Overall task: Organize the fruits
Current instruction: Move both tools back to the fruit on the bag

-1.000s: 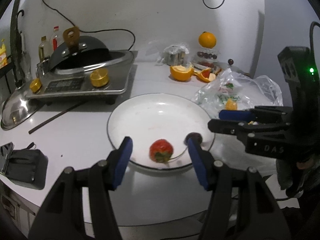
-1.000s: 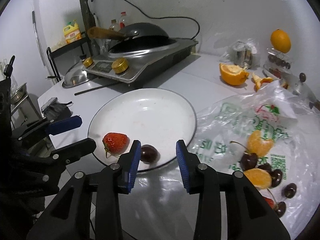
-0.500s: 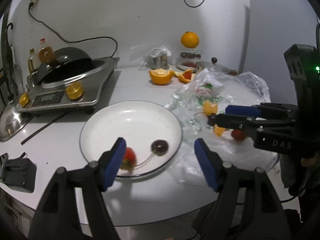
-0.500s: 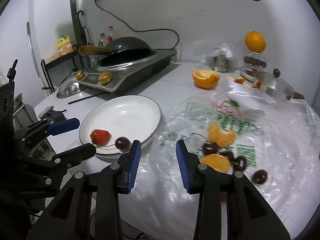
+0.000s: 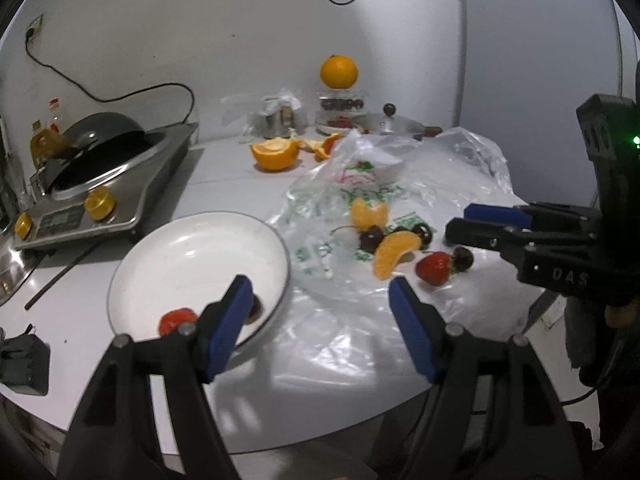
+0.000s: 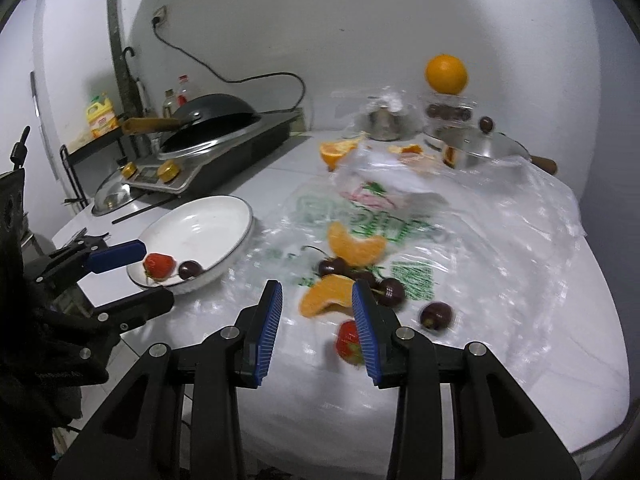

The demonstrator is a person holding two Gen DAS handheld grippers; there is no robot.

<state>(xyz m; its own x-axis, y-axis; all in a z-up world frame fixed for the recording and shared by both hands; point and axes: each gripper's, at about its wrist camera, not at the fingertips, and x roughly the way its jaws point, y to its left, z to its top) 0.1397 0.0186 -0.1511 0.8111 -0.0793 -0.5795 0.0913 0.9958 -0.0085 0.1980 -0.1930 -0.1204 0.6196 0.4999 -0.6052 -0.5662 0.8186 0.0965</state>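
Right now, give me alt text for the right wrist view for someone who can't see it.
The open right gripper hovers over a plastic bag strewn with orange segments, cherries and a strawberry. Left, a white plate holds another strawberry and cherry.

In the left wrist view, the left tool's (image 5: 320, 304) blue finger (image 5: 228, 322) covers most of the dark cherry (image 5: 256, 309) on the white plate (image 5: 192, 240), low and left of centre. In the right wrist view, the right tool's (image 6: 316, 322) finger (image 6: 366, 330) hides half of a strawberry (image 6: 347, 342) at lower centre; the fruit and plastic bag (image 6: 500, 240) around it are motion-blurred. The jar's (image 6: 446, 110) contents at upper right are too small to tell.
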